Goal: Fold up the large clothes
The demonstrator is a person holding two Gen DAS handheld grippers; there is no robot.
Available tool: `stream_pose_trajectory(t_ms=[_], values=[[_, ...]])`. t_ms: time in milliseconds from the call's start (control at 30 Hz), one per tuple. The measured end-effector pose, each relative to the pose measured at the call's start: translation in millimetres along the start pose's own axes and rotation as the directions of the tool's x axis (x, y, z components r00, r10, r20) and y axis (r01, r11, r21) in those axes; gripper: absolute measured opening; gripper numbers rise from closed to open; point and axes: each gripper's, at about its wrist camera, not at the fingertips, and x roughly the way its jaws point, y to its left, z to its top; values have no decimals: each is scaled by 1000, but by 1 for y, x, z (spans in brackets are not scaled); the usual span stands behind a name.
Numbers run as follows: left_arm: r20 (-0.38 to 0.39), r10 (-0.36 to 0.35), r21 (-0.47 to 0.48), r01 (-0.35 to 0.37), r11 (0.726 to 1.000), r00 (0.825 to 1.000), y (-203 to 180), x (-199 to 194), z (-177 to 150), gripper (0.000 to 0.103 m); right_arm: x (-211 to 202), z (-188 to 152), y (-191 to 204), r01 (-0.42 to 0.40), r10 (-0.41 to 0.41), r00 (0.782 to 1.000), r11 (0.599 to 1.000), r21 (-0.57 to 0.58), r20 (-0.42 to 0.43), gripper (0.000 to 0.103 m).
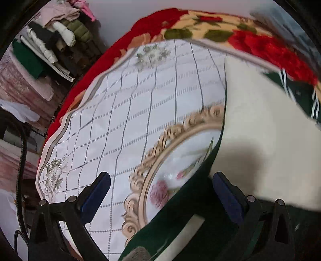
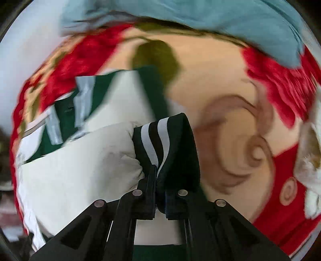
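A large green and cream jacket [image 1: 260,124] lies on a white checked cloth [image 1: 140,104] over the bed; its dark green edge [image 1: 180,210] runs between the fingers of my left gripper [image 1: 160,192], which is open and holds nothing. In the right wrist view my right gripper [image 2: 158,180] is shut on the jacket's striped dark green cuff [image 2: 162,140], with the cream sleeve [image 2: 84,164] bunched to its left. The rest of the jacket [image 2: 94,94] is spread beyond, blurred.
A red floral blanket [image 1: 260,44] covers the bed under the cloth, also in the right wrist view [image 2: 230,120]. A heap of clothes [image 1: 52,36] is stacked at the far left. A light blue garment [image 2: 200,18] lies at the far edge.
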Motion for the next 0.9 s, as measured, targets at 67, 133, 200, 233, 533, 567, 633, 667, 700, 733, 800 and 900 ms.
stream_pose_trajectory(t_ms=[67, 133, 200, 233, 533, 567, 633, 667, 700, 733, 800, 900], values=[[-29, 13, 40, -11, 999, 999, -4, 8, -11, 103, -1, 3, -6, -48, 48, 999, 999, -9, -22, 12], [-49, 12, 68, -8, 998, 999, -9, 13, -22, 103, -17, 0, -8, -63, 62, 998, 997, -47, -9, 31], [-42, 21, 97, -17, 995, 999, -19, 20, -24, 103, -38, -11, -17, -43, 46, 999, 994, -96, 26, 46], [-35, 31, 111, -27, 993, 999, -23, 23, -24, 103, -46, -14, -20, -27, 31, 999, 993, -118, 33, 54], [-6, 135, 167, -132, 977, 991, -58, 75, 9, 103, 11, -81, -5, 78, -141, 986, 870, -487, -94, 58], [-6, 132, 158, -130, 979, 991, -55, 75, 11, 103, 17, -80, 1, 96, -156, 985, 860, -501, -78, 58], [-12, 117, 123, -114, 986, 993, -46, 78, 19, 103, 25, -76, 10, 105, -157, 986, 859, -501, -63, 58], [-19, 105, 107, -102, 989, 994, -41, 80, 22, 103, 28, -70, 17, 108, -155, 986, 863, -493, -54, 58], [-22, 99, 95, -96, 991, 995, -38, 82, 24, 103, 30, -66, 23, 105, -149, 987, 865, -491, -51, 58], [-21, 98, 82, -96, 992, 995, -34, 83, 28, 103, 31, -62, 30, 101, -144, 988, 865, -491, -50, 58], [-16, 114, 61, -113, 992, 993, -24, 86, 36, 103, 33, -57, 41, 88, -130, 990, 866, -492, -52, 58], [-24, 123, 21, -123, 992, 992, -4, 95, 52, 103, 35, -50, 68, 49, -93, 994, 861, -506, -61, 58]])
